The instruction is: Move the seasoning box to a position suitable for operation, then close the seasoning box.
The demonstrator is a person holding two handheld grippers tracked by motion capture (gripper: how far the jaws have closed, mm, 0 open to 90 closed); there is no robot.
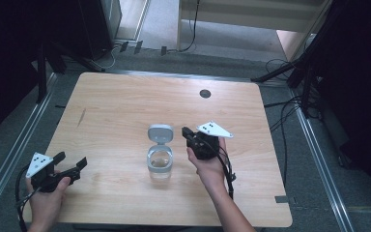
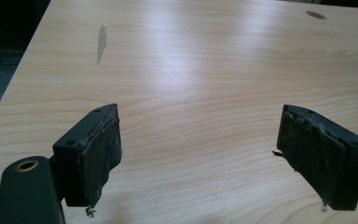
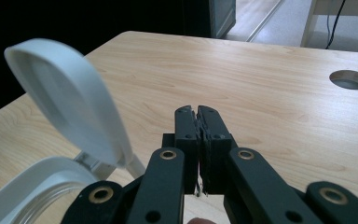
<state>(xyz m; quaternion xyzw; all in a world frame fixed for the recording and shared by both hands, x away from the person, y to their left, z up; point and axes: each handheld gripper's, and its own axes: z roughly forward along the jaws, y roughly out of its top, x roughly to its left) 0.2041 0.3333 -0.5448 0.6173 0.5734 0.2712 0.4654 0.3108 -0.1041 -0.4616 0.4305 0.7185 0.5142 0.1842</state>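
One jar (image 1: 160, 163), lid (image 1: 160, 133) flipped up, sits just beside the right gripper (image 1: 187, 133), jaws together; left gripper (image 1: 70, 162) gapes apart over the tabletop (image 1: 125, 101).

Soft overhead glare on the table (image 2: 205, 56) (dark surroundings), near lid (image 3: 70, 102) blurred.
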